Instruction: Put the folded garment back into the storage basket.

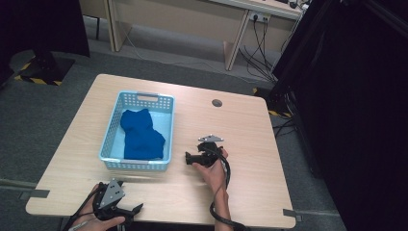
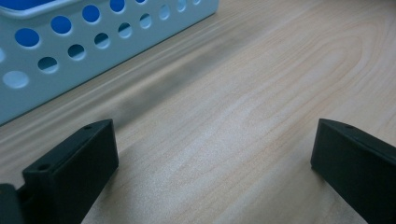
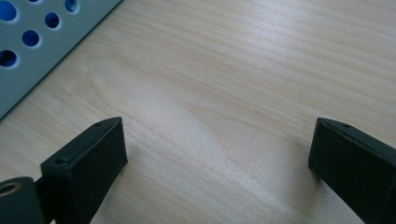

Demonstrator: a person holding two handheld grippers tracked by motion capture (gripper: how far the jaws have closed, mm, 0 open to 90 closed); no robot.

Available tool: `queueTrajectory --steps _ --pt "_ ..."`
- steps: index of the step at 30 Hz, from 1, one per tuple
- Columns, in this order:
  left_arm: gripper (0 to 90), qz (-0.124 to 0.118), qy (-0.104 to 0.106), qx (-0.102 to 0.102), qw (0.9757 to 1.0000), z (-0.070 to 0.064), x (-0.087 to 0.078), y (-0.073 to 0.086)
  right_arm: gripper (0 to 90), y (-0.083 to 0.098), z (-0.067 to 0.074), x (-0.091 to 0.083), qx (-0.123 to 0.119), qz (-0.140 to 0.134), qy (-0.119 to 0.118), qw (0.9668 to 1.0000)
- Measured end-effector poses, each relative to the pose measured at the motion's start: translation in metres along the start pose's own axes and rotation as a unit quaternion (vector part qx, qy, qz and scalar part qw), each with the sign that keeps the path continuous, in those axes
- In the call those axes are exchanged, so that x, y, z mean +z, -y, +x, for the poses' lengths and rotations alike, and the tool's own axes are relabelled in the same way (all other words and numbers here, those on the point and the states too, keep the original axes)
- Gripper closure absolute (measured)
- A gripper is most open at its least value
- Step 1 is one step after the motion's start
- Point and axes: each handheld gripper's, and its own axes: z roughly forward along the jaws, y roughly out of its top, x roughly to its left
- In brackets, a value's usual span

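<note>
A light blue perforated basket [image 1: 144, 97] stands on the wooden table [image 1: 240, 130], left of centre, with a crumpled dark blue cloth [image 1: 140, 134] lying inside it. My left gripper [image 1: 133, 211] rests at the table's front edge, below the basket, pointing right. In the left gripper view my left gripper [image 2: 212, 135] has its jaws wide apart over bare wood, with the basket wall [image 2: 56, 60] close at the upper left. My right gripper [image 1: 188, 159] sits just right of the basket, pointing toward it. In the right gripper view my right gripper [image 3: 217, 128] is open with nothing between its jaws, and the basket wall [image 3: 32, 51] is at the upper left.
A round cable hole [image 1: 217, 102] sits in the table near its far edge. Beyond the table are desk legs and cables [image 1: 257, 48] on grey carpet. A dark curtain [image 1: 356, 96] hangs at the right.
</note>
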Motion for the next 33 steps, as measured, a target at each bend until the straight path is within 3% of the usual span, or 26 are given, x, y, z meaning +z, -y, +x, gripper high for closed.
queueTrajectory --steps 9,33 --pt "0.0 0.0 0.0 0.0 1.0 0.0 0.0 0.0 4.5 0.0 0.001 0.0 0.002 -0.001 0.002 1.0" --pt "0.0 0.0 0.0 -0.001 1.0 0.0 0.0 0.0 4.5 0.012 -0.014 -0.011 -0.001 -0.002 0.0 1.0"
